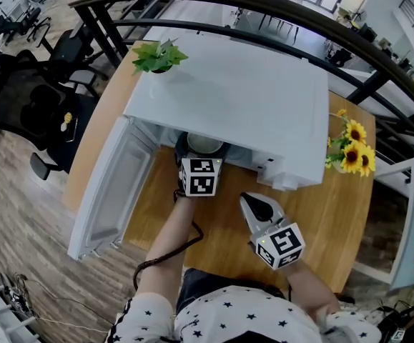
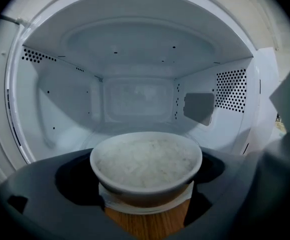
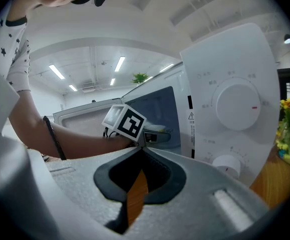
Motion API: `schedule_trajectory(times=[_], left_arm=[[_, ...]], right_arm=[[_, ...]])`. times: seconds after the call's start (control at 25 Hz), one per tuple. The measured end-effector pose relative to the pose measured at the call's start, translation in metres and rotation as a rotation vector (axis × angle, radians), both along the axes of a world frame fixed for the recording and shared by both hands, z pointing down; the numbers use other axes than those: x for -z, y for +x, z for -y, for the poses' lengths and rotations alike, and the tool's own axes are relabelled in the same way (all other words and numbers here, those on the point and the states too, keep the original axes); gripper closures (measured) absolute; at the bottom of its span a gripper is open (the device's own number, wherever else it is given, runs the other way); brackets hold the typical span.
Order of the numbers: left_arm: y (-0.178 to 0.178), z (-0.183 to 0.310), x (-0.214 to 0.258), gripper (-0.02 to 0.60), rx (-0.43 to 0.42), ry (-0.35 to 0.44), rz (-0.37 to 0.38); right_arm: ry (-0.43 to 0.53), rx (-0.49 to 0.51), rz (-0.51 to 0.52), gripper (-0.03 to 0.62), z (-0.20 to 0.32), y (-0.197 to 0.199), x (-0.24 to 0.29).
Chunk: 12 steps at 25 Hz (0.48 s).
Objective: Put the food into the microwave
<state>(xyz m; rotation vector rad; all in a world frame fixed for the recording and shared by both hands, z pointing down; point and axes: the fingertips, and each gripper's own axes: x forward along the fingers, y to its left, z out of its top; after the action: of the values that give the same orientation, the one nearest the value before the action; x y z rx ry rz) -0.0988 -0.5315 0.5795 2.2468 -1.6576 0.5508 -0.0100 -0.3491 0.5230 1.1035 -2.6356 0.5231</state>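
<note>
A white bowl of rice [image 2: 147,161] sits between the dark jaws of my left gripper [image 2: 147,186], which is shut on it. The bowl [image 1: 205,144] hangs at the mouth of the open white microwave [image 1: 242,98], over the cavity's front lip. The empty cavity [image 2: 134,99] lies straight ahead of it. My right gripper [image 1: 253,204] hovers over the wooden table [image 1: 221,227], right of the left arm. Its jaws [image 3: 137,149] are shut with nothing in them, and it faces the microwave's control panel [image 3: 235,104].
The microwave door [image 1: 117,184] swings open to the left, past the table edge. A small green plant [image 1: 158,56] stands on the microwave's top. Sunflowers [image 1: 353,152] stand at its right on the table. Office chairs [image 1: 21,98] are on the floor at left.
</note>
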Motion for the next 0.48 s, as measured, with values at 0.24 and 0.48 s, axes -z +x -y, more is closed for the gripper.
schedule_trajectory(times=[0.24, 0.48], left_arm=[[0.0025, 0.0041, -0.008, 0.064, -0.021, -0.022, 0.066], [0.0018, 0.0043, -0.0101, 0.064, -0.015, -0.045, 0.052]], right_arm=[[0.003, 0.001, 0.003, 0.589, -0.0021, -0.0025, 0.0013], [0.011, -0.006, 0.008, 0.589, -0.0045, -0.0052, 0.0052]])
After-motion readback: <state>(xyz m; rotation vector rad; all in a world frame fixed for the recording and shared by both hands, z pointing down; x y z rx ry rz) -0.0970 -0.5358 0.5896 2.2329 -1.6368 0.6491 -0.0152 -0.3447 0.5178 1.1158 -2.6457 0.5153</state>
